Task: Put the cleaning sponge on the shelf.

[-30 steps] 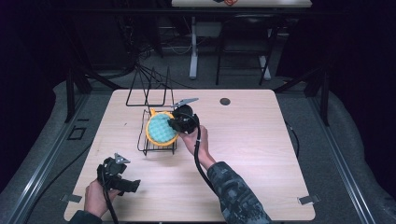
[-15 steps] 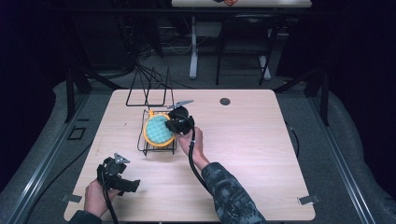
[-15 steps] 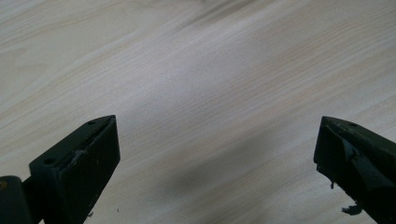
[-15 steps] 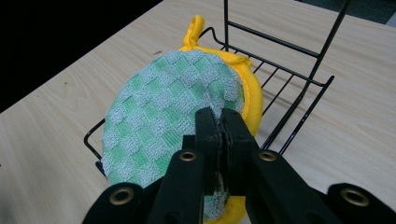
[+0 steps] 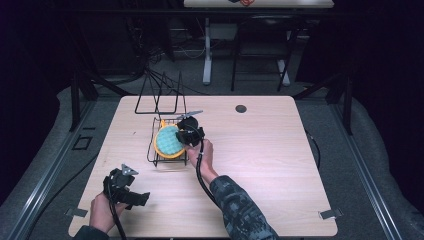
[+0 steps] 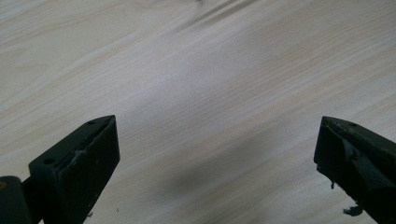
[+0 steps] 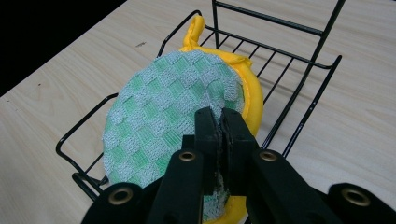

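A round pad, green-checked with a yellow rim and loop [image 7: 163,116], lies tilted in a black wire rack [image 7: 299,60] on the wooden table. My right gripper [image 7: 220,116] is shut on the pad's near edge, with its fabric pinched between the jaws. From above, the pad [image 5: 167,140] leans in the rack [image 5: 152,159] left of the table's middle, and the right gripper [image 5: 186,136] is at its right side. My left gripper [image 5: 137,196] rests near the front left corner, open; its jaws [image 6: 217,135] stand wide over bare wood.
The rack's tall wire back [image 5: 160,95] rises behind the basket. A small black disc [image 5: 241,108] lies near the table's far edge. Bare tabletop [image 5: 280,165] stretches to the right. Dark floor and a desk's legs [image 5: 207,55] lie beyond.
My right gripper has moved down and a little left with the pad, which now sits lower in the rack. The left gripper has stayed put.
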A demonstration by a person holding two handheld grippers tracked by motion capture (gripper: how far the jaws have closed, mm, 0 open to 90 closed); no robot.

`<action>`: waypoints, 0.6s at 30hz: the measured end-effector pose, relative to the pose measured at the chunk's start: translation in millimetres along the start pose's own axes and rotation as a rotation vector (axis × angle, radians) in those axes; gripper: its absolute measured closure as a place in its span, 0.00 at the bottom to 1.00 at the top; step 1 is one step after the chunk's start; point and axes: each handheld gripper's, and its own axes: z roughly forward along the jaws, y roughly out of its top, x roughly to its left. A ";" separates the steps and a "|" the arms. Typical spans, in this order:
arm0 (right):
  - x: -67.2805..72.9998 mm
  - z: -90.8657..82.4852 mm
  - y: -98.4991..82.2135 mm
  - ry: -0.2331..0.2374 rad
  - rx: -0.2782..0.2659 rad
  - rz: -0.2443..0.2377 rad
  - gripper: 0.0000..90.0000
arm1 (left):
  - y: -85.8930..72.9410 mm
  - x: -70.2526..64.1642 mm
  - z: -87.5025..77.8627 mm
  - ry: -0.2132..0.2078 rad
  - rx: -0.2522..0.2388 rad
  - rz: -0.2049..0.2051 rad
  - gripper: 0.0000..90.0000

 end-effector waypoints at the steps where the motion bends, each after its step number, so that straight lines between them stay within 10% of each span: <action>1: -0.7 1.4 -0.7 -0.002 -0.002 0.001 0.96 | 0.0 -0.1 0.2 0.000 0.001 0.000 0.00; 18: -7.4 17.7 -5.5 -0.036 -0.002 0.069 0.92 | 0.1 -0.7 0.3 -0.002 0.002 0.004 0.00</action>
